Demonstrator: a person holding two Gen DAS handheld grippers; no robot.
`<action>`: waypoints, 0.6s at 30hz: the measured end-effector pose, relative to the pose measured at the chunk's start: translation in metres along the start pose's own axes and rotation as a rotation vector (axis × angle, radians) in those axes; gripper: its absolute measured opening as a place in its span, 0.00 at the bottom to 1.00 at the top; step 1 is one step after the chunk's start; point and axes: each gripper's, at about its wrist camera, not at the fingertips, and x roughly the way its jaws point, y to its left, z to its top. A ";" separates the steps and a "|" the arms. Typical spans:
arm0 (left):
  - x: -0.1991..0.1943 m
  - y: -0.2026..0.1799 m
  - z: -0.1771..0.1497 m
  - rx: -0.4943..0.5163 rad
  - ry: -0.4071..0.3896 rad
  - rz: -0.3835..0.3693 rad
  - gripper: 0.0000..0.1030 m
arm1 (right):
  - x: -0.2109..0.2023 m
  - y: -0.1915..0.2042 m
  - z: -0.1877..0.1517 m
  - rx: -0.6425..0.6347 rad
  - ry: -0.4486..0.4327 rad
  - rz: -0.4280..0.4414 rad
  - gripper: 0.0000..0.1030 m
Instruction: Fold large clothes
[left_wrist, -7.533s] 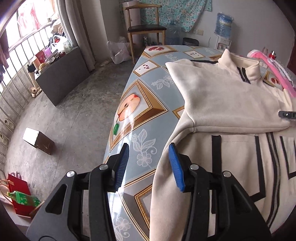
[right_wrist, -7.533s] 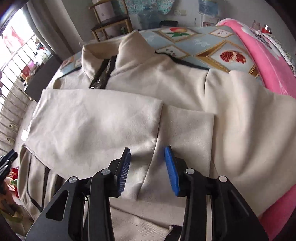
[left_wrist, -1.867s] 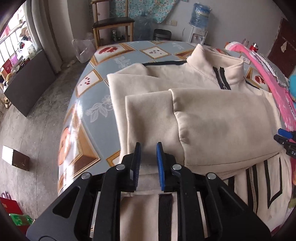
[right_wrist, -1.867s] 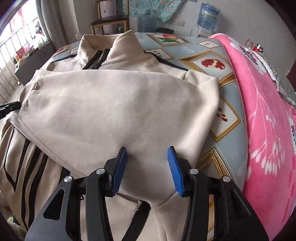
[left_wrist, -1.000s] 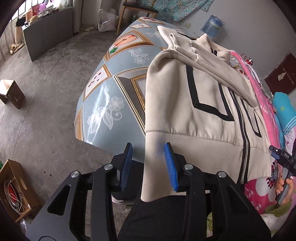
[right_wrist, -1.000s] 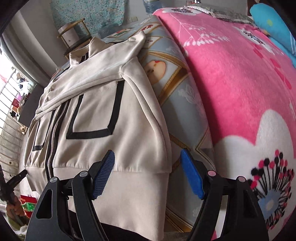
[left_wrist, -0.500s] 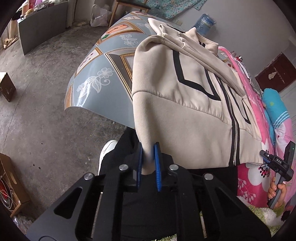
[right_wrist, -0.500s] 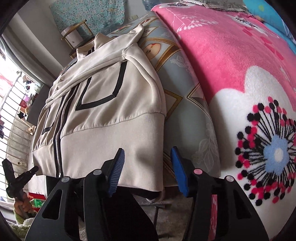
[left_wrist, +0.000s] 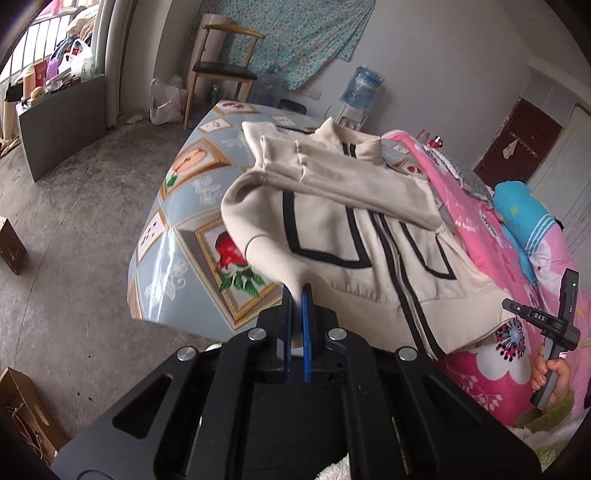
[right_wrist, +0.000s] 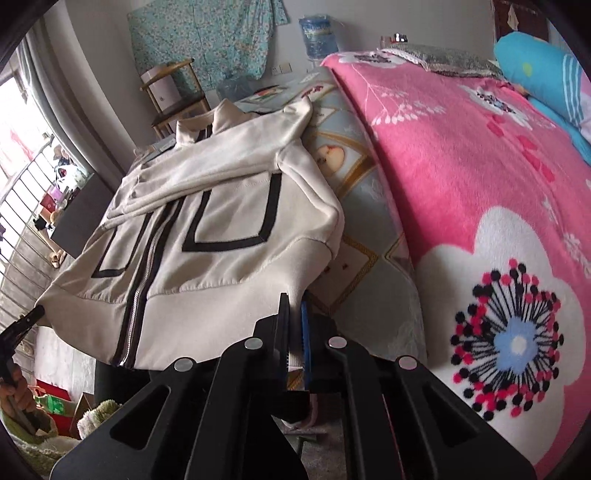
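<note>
A: Left wrist view?
B: The left gripper (left_wrist: 296, 295) is clamped on the hem corner of the cream jacket (left_wrist: 332, 206), which lies on the patterned table (left_wrist: 192, 206).
A: Right wrist view?
B: The right gripper (right_wrist: 293, 306) pinches the jacket's other hem corner, beside the pink blanket (right_wrist: 461, 166).

The left hand-held gripper (left_wrist: 296, 295) is a matte black frame of angular arms with triangular cut-outs, four round silver screw heads across its top, and two thin blue pads at the tips. The right hand-held gripper (right_wrist: 293, 306) is built the same: black arms, silver screws, blue pads. Seen from the left wrist view, its handle carries a small green light and a white "DAS" marking. The right hand (left_wrist: 550, 373) wraps that black handle, with a fuzzy green cuff below it.
</note>
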 end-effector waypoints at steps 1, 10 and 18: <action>0.002 0.000 0.009 0.006 -0.011 0.001 0.04 | 0.001 0.000 0.008 0.000 -0.011 0.005 0.05; 0.061 0.014 0.079 -0.012 -0.011 0.048 0.04 | 0.042 0.002 0.076 0.032 -0.067 0.049 0.05; 0.131 0.031 0.105 -0.039 0.081 0.098 0.07 | 0.126 -0.007 0.116 0.096 0.027 0.078 0.06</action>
